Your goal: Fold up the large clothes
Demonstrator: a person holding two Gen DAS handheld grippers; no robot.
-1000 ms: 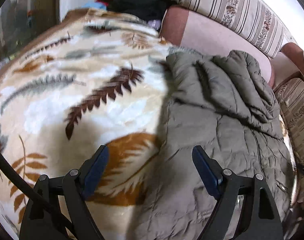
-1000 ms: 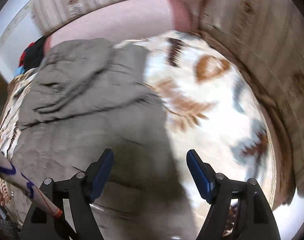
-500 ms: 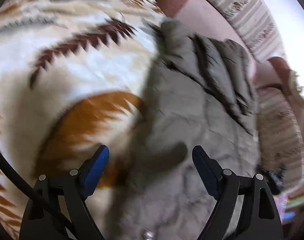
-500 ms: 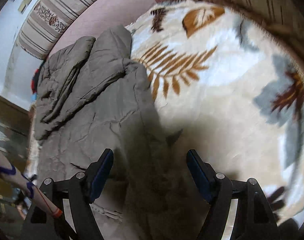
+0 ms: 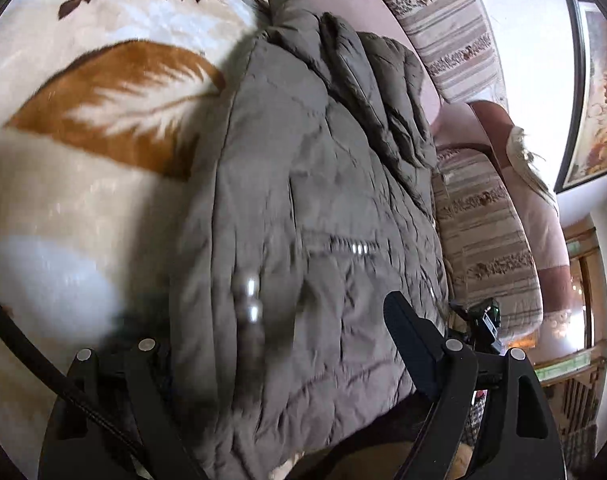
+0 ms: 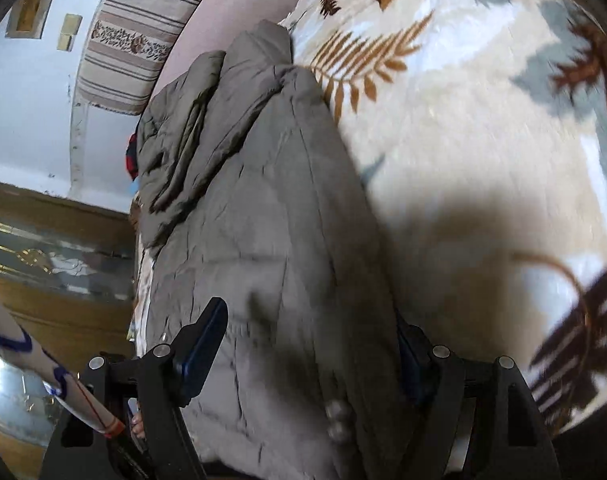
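Observation:
A grey-olive quilted jacket [image 5: 323, 160] lies lengthwise on a cream blanket with feather prints [image 5: 83, 200]. Its sleeves are bunched at the far end, and snaps and a zip glint near me. My left gripper [image 5: 295, 308] stands open low over the jacket's near left edge. The padded cloth rises between its jaws and hides the left finger. My right gripper [image 6: 299, 308] is open too, straddling the near right edge of the jacket [image 6: 263, 200]. That edge covers the tip of its right finger. The blanket [image 6: 483, 160] spreads out to the right.
Striped sofa cushions [image 5: 451, 20] back the seat, also visible in the right wrist view [image 6: 143, 28]. A framed picture [image 5: 595, 80] hangs on the wall. A wooden cabinet [image 6: 43, 260] stands left of the sofa. A patterned sleeve [image 6: 19, 344] shows at the lower left.
Both grippers have dropped and tipped downward toward the jacket's near end. The padded edges that lay ahead of the fingers now sit between them. The jaws kept the same width.

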